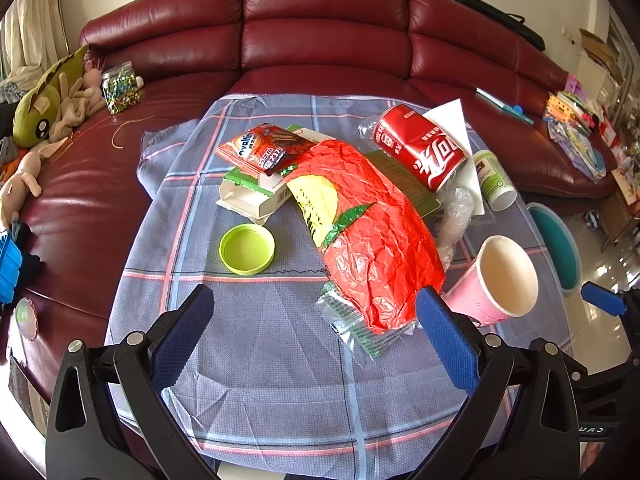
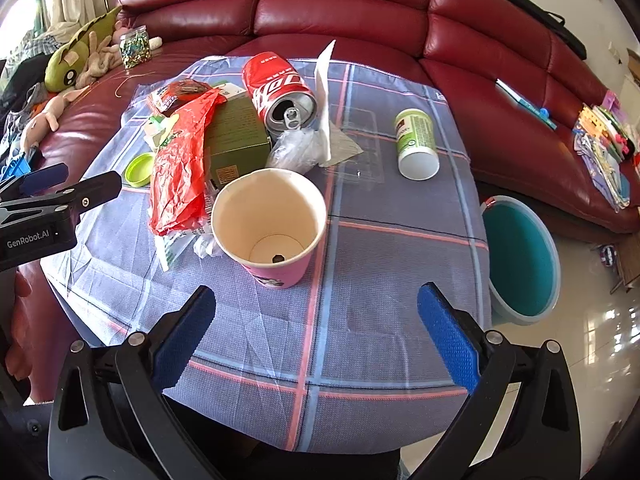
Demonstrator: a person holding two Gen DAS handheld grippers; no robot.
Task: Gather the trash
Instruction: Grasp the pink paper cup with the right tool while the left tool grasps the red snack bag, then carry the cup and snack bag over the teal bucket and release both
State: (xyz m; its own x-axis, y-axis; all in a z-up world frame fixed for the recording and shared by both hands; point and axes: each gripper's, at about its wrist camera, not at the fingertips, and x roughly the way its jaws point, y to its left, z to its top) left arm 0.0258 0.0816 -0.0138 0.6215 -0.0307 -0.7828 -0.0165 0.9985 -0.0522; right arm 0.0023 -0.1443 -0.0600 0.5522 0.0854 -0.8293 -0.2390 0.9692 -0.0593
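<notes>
Trash lies on a checked cloth [image 1: 260, 380] over a small table. A crumpled red plastic bag [image 1: 372, 232] lies in the middle, also in the right wrist view [image 2: 176, 184]. A red cola can [image 1: 420, 148] [image 2: 280, 88] lies on its side. A pink paper cup [image 1: 496, 280] [image 2: 268, 220] lies tipped toward me. A green lid [image 1: 247, 249], an Ovaltine wrapper [image 1: 264, 148], a white-green bottle [image 2: 416, 144] and a green box [image 2: 236, 136] lie around. My left gripper [image 1: 316, 340] is open, just before the bag. My right gripper [image 2: 316, 340] is open and empty, just before the cup.
A teal bucket [image 2: 520, 256] stands on the floor right of the table. A red leather sofa [image 1: 320, 40] curves behind, with plush toys [image 1: 44, 112] and a jar [image 1: 120, 88] at left and papers [image 2: 600, 144] at right.
</notes>
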